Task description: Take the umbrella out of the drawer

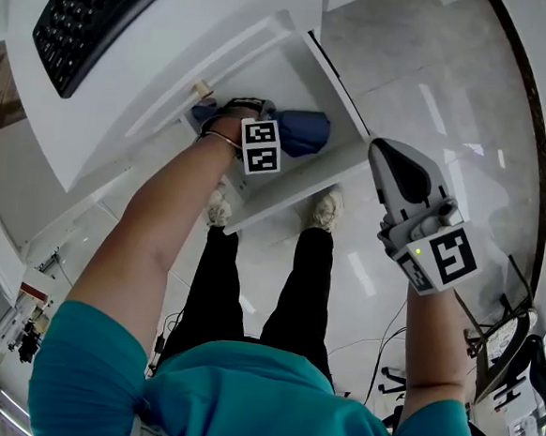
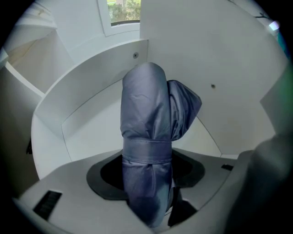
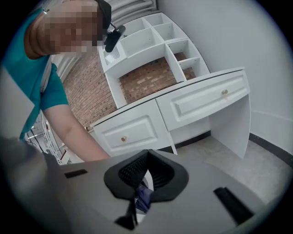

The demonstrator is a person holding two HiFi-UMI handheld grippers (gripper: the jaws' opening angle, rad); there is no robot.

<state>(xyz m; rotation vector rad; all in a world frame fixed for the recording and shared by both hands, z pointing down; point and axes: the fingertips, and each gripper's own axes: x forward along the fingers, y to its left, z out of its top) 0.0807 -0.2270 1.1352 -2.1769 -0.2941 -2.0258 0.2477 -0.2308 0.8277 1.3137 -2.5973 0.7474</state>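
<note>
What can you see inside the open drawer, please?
A folded blue umbrella lies in the drawer, between the left gripper's jaws. The drawer's bare white floor shows beside it; whatever lies under the umbrella and gripper is covered.

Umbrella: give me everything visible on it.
The umbrella is folded, blue-grey fabric with loose creased folds, cinched by a matching strap around its middle. It lies inside the open white drawer and runs between the left gripper's jaws; whether the pads press it is unclear.
</note>
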